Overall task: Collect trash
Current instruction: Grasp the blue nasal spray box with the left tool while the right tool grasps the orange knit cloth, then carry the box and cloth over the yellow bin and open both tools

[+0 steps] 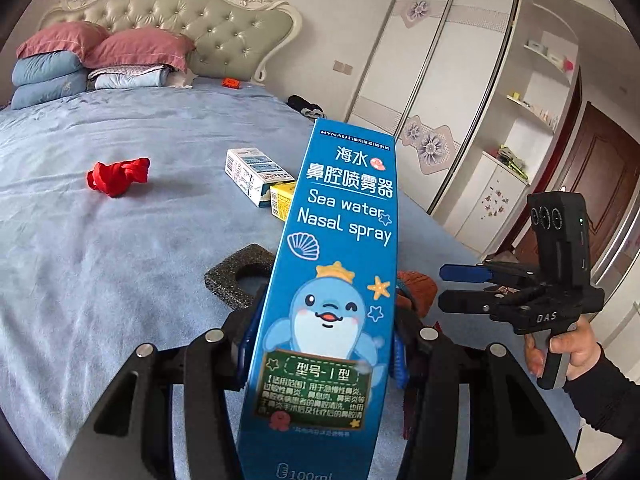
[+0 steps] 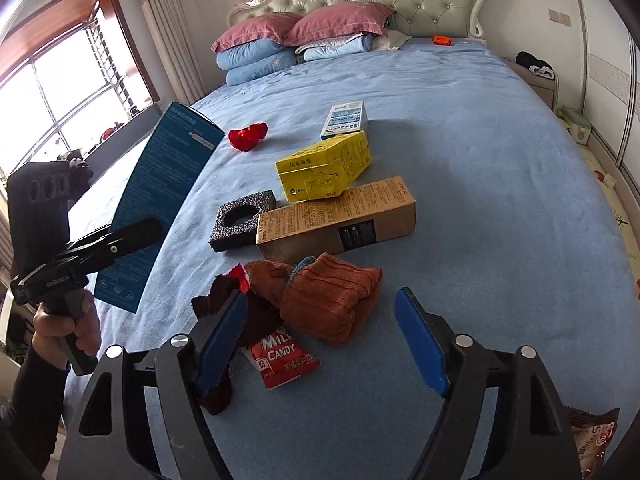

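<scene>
**Blue nasal-spray box up off the bed, other claw over the candy wrapper**

The tall blue nasal-spray box (image 1: 332,280) is clamped between the pads of the left gripper (image 1: 320,356) and held above the bed, tilted, its top leaning toward the wardrobe (image 1: 432,92). Its lower end runs out of the left wrist view.

The right gripper (image 2: 320,344) hangs just above the blue bedspread (image 2: 480,160) with its jaws apart and nothing pressed between them. Between the blue pads lie a red milk-candy wrapper (image 2: 282,360), an orange knitted sock (image 2: 332,300) and a dark maroon cloth (image 2: 224,360), the last partly hidden behind the left-hand pad.

Beyond that heap a long kraft carton (image 2: 340,220) lies flat, with a yellow carton (image 2: 324,168) resting tilted on its far edge. A black foam block with a round hole (image 2: 244,220) sits just beside the kraft carton, a white-and-blue box (image 2: 346,120) lies further up, and a crumpled red scrap (image 2: 248,136) is well apart to the side.

Pink pillows (image 2: 300,26) sit on folded blue quilts against a tufted headboard (image 2: 420,0). A window (image 2: 60,92) lights the left wall. At the lower right edge a brownish snack packet (image 2: 592,436) is cut off, its print unreadable.
</scene>
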Tool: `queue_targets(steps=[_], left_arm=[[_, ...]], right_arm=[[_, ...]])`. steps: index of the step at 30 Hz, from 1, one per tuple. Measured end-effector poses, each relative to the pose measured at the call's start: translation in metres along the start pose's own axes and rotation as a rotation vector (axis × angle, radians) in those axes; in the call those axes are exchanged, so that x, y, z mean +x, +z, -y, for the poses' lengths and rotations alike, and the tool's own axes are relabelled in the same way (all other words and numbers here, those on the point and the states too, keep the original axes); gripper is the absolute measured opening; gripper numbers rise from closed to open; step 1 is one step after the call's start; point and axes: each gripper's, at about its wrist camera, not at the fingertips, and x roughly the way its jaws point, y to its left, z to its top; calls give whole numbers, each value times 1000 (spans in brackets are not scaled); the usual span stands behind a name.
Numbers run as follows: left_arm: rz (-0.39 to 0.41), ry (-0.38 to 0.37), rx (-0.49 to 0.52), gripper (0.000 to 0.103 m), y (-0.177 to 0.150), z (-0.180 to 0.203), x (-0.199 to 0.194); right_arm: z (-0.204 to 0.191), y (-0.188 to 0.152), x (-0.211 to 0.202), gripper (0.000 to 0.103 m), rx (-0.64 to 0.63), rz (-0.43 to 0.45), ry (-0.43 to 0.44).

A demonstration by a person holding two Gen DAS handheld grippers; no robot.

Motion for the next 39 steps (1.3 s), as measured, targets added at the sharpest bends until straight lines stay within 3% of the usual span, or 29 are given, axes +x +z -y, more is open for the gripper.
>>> queue_targets(steps=[5, 6, 9, 11, 15, 19, 25, 31, 39], left_arm=[[-11, 32, -25, 50, -6, -2, 0], [-11, 28, -28, 50, -7, -1, 0], [-17, 22, -30, 50, -11, 2, 0], [-23, 20, -28, 50, -14, 7, -1], [-14, -21, -49, 50, -17, 21, -8], [8, 1, -23, 50, -19, 54, -19], [-15, 4, -43, 50, -27, 109, -21], [-18, -50, -11, 50, -41, 176, -11], [-143, -183, 51, 50, -70, 283, 41]], right_arm=[[11, 0, 23, 73, 74, -48, 54], [10, -2, 25, 69, 71, -55, 57], [9, -5, 29, 39, 56, -60, 48], [10, -6, 23, 36, 63, -42, 40], [9, -7, -7, 36, 44, 42, 12], [1, -12, -55, 36, -15, 147, -32], [-1, -47, -128, 36, -140, 224, -119], [37, -95, -190, 36, -128, 245, -183], [107, -167, -258, 36, -14, 263, -267]])
